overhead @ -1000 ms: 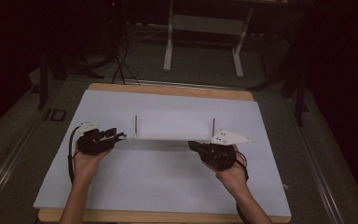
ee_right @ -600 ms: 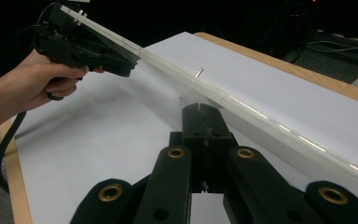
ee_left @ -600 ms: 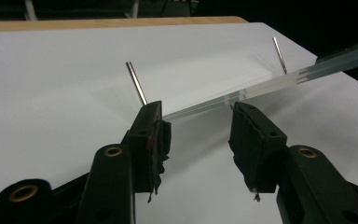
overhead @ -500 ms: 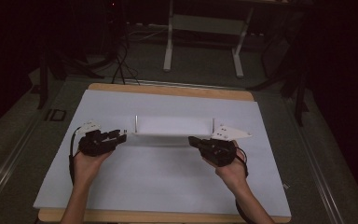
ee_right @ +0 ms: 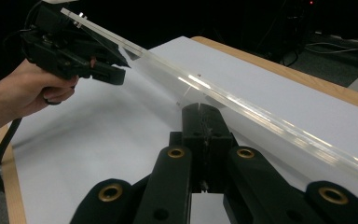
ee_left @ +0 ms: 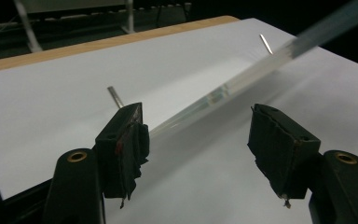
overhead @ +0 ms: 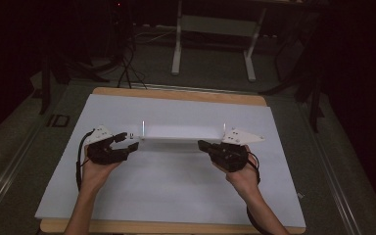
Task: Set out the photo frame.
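A long clear panel [overhead: 181, 132] hangs between my two grippers above the white table sheet [overhead: 176, 196]. The right gripper [overhead: 204, 145] is shut on the panel's right end, its jaws pressed together at the panel's edge [ee_right: 242, 105] in the right gripper view [ee_right: 199, 108]. My left gripper [overhead: 129, 139] is open and its jaws have just been opening. In the left gripper view [ee_left: 196, 114] the panel's near end [ee_left: 223, 88] lies by the left-hand jaw with a wide gap to the other jaw. Two thin metal pins [overhead: 143, 125] [overhead: 224, 126] stand upright by the panel's ends.
The white sheet covers a wooden table whose far edge [overhead: 176, 94] shows as a tan strip. Behind the table, a metal desk frame [overhead: 176, 49] and cables lie on the dark floor. A cable trails from each gripper along the person's forearms.
The left gripper's jaws have spread wide apart and no longer clamp the panel's end. Both hands stay about where they were, and the right gripper remains closed.
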Motion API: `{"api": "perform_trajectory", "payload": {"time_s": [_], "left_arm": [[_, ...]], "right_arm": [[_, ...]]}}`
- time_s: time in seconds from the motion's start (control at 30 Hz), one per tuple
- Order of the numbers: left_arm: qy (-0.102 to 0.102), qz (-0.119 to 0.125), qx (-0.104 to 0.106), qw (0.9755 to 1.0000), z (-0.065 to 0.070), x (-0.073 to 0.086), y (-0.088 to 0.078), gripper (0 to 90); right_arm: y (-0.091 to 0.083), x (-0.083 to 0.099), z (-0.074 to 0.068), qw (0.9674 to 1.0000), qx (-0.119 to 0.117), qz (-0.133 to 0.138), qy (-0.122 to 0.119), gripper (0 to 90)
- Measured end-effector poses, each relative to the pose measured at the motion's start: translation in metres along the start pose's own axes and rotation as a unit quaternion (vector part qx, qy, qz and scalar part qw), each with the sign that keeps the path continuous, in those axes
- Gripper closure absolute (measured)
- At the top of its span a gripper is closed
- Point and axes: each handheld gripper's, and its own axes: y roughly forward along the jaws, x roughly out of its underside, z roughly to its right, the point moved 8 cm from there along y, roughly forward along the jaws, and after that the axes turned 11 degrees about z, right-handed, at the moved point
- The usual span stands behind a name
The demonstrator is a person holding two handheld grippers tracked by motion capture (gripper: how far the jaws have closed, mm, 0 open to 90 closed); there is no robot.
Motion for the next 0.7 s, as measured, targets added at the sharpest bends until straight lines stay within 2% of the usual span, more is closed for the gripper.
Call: {"api": "perform_trajectory", "payload": {"time_s": [0.1, 0.43, 0.7], "left_arm": [[-0.004, 0.008, 0.003, 1.0, 0.001, -0.002, 0.003, 32.3], [0.02, 0.028, -0.008, 0.9994, 0.008, -0.014, 0.009, 31.0], [0.03, 0.042, 0.005, 0.9986, 0.017, -0.021, 0.015, 32.1]], "right_arm": [[0.001, -0.001, 0.001, 1.0, 0.001, 0.001, 0.001, 90.0], [0.003, -0.001, 0.001, 1.0, 0.0, 0.0, 0.001, 90.0], [0.002, -0.003, 0.003, 1.0, 0.002, 0.004, 0.002, 90.0]]}}
